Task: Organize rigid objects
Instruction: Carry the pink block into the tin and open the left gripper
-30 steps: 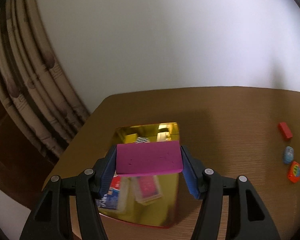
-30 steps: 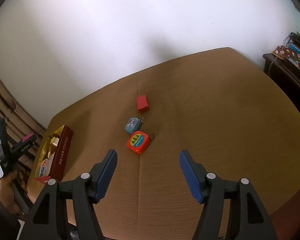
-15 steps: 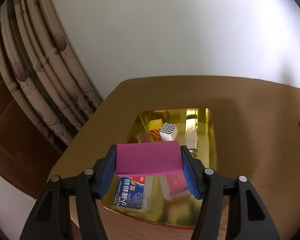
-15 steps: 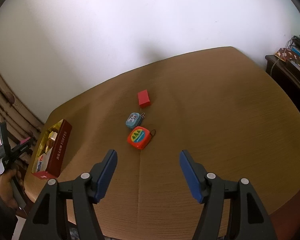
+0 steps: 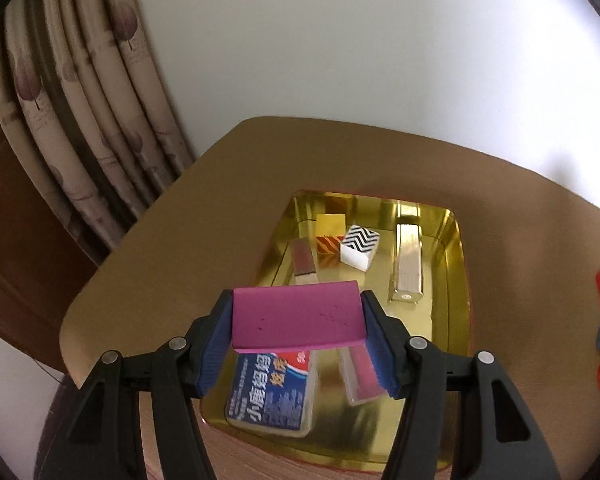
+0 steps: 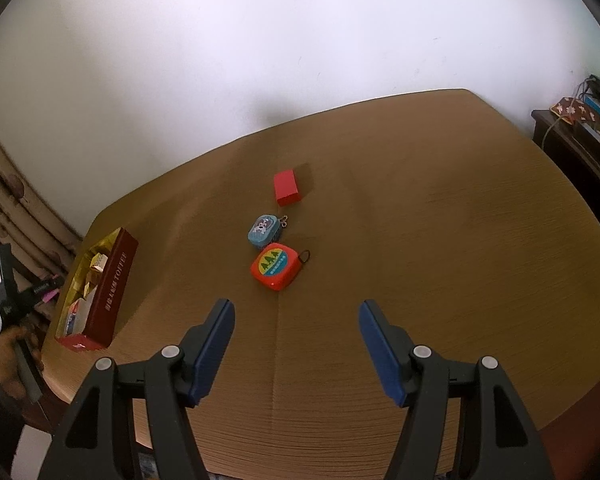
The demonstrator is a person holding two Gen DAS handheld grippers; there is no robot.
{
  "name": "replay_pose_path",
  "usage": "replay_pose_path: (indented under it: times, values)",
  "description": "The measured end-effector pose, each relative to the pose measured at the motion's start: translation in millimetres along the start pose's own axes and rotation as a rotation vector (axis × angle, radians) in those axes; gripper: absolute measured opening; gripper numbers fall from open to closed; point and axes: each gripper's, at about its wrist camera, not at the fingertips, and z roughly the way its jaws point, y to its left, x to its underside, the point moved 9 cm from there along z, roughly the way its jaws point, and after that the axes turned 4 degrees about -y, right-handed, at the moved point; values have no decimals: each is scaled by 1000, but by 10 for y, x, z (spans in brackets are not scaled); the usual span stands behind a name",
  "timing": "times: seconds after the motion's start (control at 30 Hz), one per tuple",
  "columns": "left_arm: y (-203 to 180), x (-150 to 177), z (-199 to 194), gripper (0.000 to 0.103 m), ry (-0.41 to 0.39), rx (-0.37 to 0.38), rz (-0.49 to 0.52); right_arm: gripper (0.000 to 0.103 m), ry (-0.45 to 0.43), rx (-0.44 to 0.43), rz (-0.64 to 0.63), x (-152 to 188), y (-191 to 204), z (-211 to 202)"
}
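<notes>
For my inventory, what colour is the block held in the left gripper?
Magenta block; clearest in the left wrist view.

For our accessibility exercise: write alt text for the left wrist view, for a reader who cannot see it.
The left hand-held gripper clamps a flat magenta block above a gold-lined tin on a brown table. The tin holds a blue printed box, a zigzag-patterned block and a silver bar. A curtain hangs at left.
</notes>
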Motion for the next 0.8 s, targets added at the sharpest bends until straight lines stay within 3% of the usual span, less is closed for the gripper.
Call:
replay_pose_path:
  times: [0.3,0.57,0.8]
  values:
    - [-114,-251,328,57,74,51,-22,66,25,16,-19,41,-4,113]
    - [-267,-89,785,57,189,53,21,66,55,24,-18,85,-50,221]
    - [-304,32,985,57,231,33,45,66,66,26,-14,89,-87,257]
